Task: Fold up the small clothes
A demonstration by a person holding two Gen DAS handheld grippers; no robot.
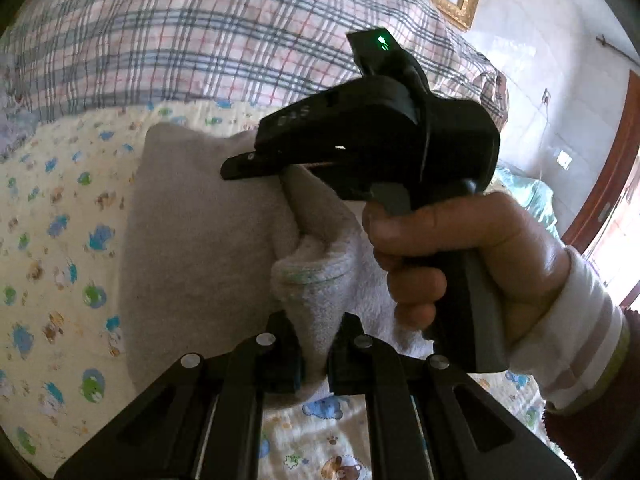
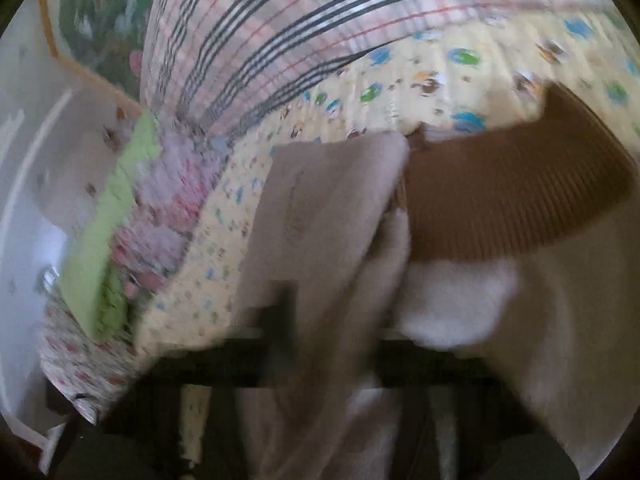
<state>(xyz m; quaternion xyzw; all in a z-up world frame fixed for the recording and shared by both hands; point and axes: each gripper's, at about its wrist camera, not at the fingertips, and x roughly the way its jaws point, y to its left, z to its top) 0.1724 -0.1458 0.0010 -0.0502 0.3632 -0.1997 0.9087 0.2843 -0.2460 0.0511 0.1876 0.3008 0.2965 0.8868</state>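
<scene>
A small beige fleece garment (image 1: 200, 240) lies on a yellow cartoon-print quilt (image 1: 60, 240), its edge lifted into a fold. The left gripper (image 1: 316, 364) has its fingers closed on the near edge of the cloth. The right gripper (image 1: 256, 162), held in a hand (image 1: 460, 256), pinches the raised fold at its far end. Its own view is blurred, showing a brown ribbed cuff (image 2: 520, 200). A plaid blanket (image 1: 200, 40) is heaped behind.

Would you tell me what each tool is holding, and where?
Both grip the beige garment: the left tool its near edge, the right tool a fold farther back.
</scene>
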